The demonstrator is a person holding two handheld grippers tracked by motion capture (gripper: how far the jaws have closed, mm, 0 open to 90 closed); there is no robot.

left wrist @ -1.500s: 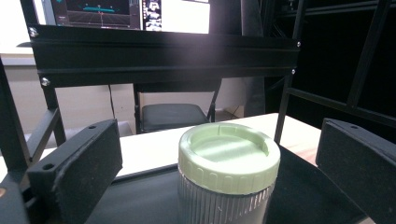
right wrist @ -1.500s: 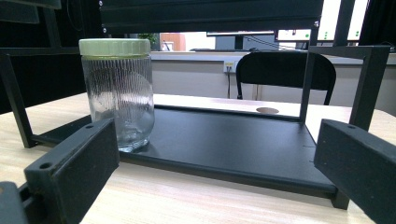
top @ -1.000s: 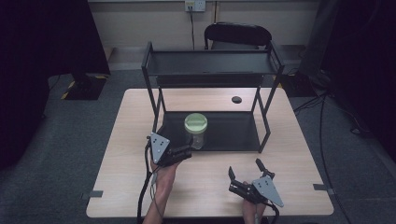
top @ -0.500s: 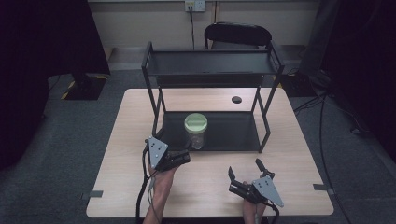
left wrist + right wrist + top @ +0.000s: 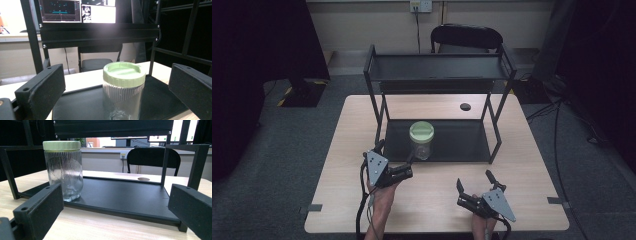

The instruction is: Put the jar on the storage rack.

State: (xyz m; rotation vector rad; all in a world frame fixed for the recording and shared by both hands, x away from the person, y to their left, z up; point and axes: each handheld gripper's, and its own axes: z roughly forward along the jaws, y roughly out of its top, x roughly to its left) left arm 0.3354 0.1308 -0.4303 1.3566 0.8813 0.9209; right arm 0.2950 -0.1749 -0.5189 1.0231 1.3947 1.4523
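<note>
A clear ribbed glass jar (image 5: pixel 421 140) with a pale green lid stands upright on the bottom shelf (image 5: pixel 462 142) of a black two-level rack, near its front left. My left gripper (image 5: pixel 395 151) is open just in front and to the left of the jar, not touching it. In the left gripper view the jar (image 5: pixel 123 90) sits ahead between the spread jaws. My right gripper (image 5: pixel 474 180) rests open low near the table's front right, apart from the rack. From the right gripper view the jar (image 5: pixel 63 170) is at the left and the bottom shelf (image 5: pixel 120 195) is ahead.
The rack's top shelf (image 5: pixel 437 67) overhangs the jar on thin black posts (image 5: pixel 379 117). A small black disc (image 5: pixel 465 106) lies on the wooden table (image 5: pixel 532 165) behind the rack. A black chair (image 5: pixel 466 37) stands beyond the far edge.
My left gripper has drawn back a little from the jar toward the person. The jar and the right gripper have not moved.
</note>
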